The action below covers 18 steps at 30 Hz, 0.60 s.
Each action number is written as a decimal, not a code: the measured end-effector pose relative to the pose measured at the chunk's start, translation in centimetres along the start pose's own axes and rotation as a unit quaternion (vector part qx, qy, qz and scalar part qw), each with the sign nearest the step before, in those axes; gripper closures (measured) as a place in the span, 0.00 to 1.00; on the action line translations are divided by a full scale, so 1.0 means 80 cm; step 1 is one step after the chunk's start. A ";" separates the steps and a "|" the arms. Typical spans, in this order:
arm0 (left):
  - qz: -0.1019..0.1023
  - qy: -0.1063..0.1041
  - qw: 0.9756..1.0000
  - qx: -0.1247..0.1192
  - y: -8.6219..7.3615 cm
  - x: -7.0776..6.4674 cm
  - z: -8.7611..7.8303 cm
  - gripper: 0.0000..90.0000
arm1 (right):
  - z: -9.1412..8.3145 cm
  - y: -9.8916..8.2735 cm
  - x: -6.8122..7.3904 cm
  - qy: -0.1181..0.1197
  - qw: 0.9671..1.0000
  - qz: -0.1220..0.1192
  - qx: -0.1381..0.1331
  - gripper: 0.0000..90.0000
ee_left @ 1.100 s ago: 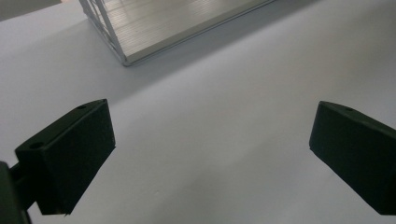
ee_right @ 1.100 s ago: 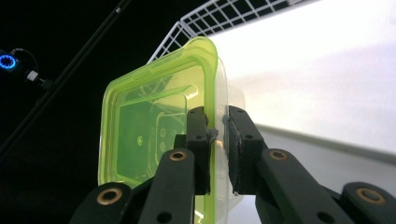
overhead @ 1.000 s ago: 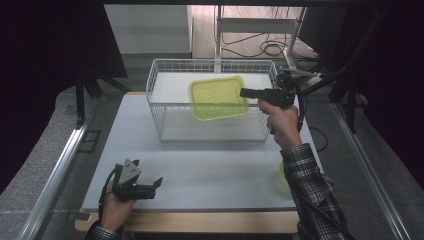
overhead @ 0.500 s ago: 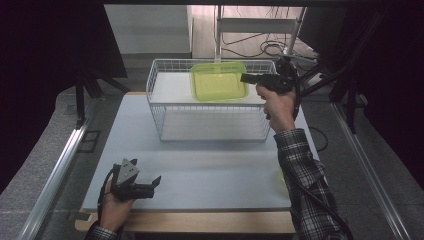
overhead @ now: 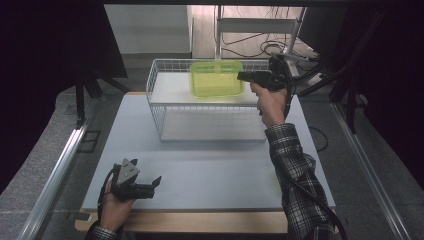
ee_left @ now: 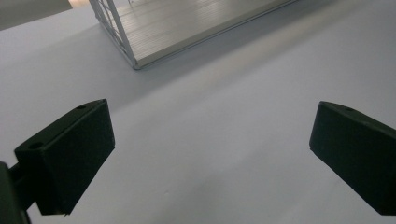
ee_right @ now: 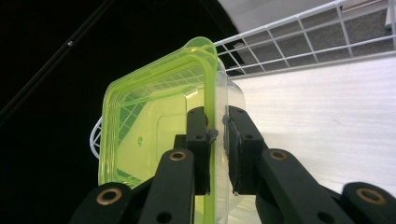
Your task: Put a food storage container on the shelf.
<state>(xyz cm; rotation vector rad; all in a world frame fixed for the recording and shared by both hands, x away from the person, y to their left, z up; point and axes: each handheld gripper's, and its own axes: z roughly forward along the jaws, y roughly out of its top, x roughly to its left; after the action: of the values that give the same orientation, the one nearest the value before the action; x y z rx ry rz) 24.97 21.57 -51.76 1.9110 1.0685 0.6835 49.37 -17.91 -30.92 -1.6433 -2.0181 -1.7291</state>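
A translucent container with a yellow-green lid [overhead: 216, 78] hangs on edge over the back of the white wire basket [overhead: 156, 111]. My right gripper [overhead: 241, 76] is shut on its right rim and reaches in from the right. In the right gripper view the jaws pinch the lid's rim and the container wall [ee_right: 154, 126] between the pads of the right gripper [ee_right: 218, 127]. My left gripper [overhead: 156, 182] rests in the hand near the table's front left, open with nothing between its fingers. In the left gripper view the left gripper [ee_left: 210, 149] looks across the bare mat toward the basket's corner [ee_left: 126, 42].
The basket stands at the back middle of the pale grey mat [overhead: 215, 170], and its white floor [ee_right: 327, 116] shows below the container. Metal rails run along both sides of the table. Cables and stands sit behind the basket.
The right gripper has carried the container toward the back of the basket and turned it from a slanted lie to standing on edge. The left gripper has stayed put.
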 end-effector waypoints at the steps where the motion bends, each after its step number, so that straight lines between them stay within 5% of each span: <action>1: 0.000 -0.001 1.000 0.000 0.000 0.000 0.000 0.00 | 0.002 -0.001 0.001 -0.002 1.000 0.001 -0.001 0.89; 18: 0.005 -0.004 1.000 0.003 0.000 -0.002 0.001 0.00 | 0.020 -0.010 -0.001 -0.044 0.999 -0.019 0.002 0.81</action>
<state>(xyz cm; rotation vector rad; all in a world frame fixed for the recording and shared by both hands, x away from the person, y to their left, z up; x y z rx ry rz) 24.95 21.39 -51.82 1.9238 1.0565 0.6791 49.78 -16.71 -32.13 -1.7222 -2.1018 -1.6925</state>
